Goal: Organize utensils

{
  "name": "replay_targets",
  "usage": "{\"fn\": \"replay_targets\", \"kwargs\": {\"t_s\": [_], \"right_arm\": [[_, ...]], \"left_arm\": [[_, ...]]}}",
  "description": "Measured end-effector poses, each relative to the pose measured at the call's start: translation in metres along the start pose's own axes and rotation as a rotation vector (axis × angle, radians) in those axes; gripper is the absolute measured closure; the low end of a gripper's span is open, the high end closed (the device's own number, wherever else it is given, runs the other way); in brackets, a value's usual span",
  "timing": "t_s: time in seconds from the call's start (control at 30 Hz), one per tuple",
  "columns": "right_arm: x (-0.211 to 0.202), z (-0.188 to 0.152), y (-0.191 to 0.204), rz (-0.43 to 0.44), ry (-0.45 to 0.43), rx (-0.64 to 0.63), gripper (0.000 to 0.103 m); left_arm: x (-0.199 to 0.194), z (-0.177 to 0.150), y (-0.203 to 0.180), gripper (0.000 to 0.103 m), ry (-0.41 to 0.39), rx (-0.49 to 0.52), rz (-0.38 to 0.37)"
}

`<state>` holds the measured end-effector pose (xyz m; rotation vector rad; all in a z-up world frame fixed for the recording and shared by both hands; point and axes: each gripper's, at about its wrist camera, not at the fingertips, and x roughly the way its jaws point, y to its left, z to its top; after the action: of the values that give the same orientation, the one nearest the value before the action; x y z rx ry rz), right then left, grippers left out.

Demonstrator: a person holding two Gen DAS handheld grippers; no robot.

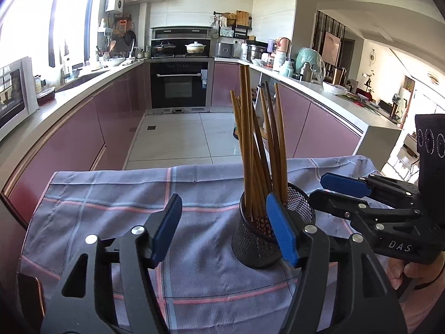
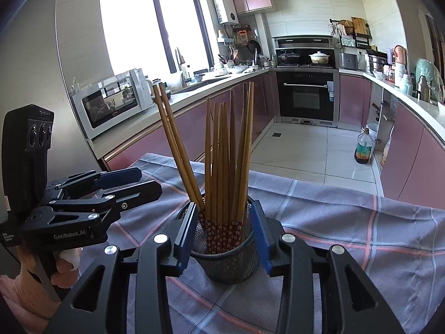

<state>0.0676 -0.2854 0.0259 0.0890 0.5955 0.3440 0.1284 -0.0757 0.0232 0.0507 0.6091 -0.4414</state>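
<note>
Chopsticks (image 2: 222, 167), roughly ten, stand in one black mesh cup (image 2: 226, 253) on a tabletop under a grey plaid cloth (image 2: 361, 222) in a pink-cabinet kitchen. The right gripper (image 2: 224, 239) straddles the cup, jaws apart; the left gripper (image 1: 222, 233), jaws apart, sits beside it.

**Blue pads, black mesh and a checked cloth in a mauve kitchen**

A black wire-mesh holder (image 2: 226, 253) carries tan wooden chopsticks (image 2: 222, 161) whose lower ends are dark red with a small white flower print. Beneath it lies a grey-blue tablecloth (image 1: 111, 208) checked with pink and pale blue lines. The left gripper (image 1: 222, 231) and the right gripper (image 2: 222, 236) are black, with blue pads and silver rivets. Behind them run mauve-pink cabinets (image 1: 116, 111) under pale grey counters, a black oven (image 2: 306, 97) with a silver handle, a white microwave (image 2: 111, 100) and off-white floor tiles (image 1: 178, 136).
</note>
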Motion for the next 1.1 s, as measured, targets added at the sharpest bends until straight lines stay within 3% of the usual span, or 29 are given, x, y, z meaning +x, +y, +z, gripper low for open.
{"fn": "replay_targets", "kwargs": {"t_s": [0.37,0.47,0.6,0.77,1.1], "right_arm": [[-0.008,-0.020,-0.001,-0.029,-0.022,0.015,0.049],[-0.012,-0.026,-0.001,-0.042,-0.040,0.018,0.041],[-0.021,-0.035,0.005,-0.072,-0.083,0.001,0.020],[-0.034,-0.045,0.014,-0.093,-0.143,-0.005,0.007],[-0.053,-0.060,0.025,-0.111,-0.216,0.000,0.007]], "left_arm": [[-0.033,-0.020,-0.010,0.011,-0.079,0.015,0.082],[-0.039,-0.026,-0.009,0.005,-0.094,0.005,0.090],[-0.045,-0.033,-0.007,0.005,-0.108,-0.010,0.101],[-0.052,-0.044,-0.006,0.005,-0.131,-0.021,0.132],[-0.072,-0.063,-0.004,0.005,-0.191,-0.042,0.150]]}}
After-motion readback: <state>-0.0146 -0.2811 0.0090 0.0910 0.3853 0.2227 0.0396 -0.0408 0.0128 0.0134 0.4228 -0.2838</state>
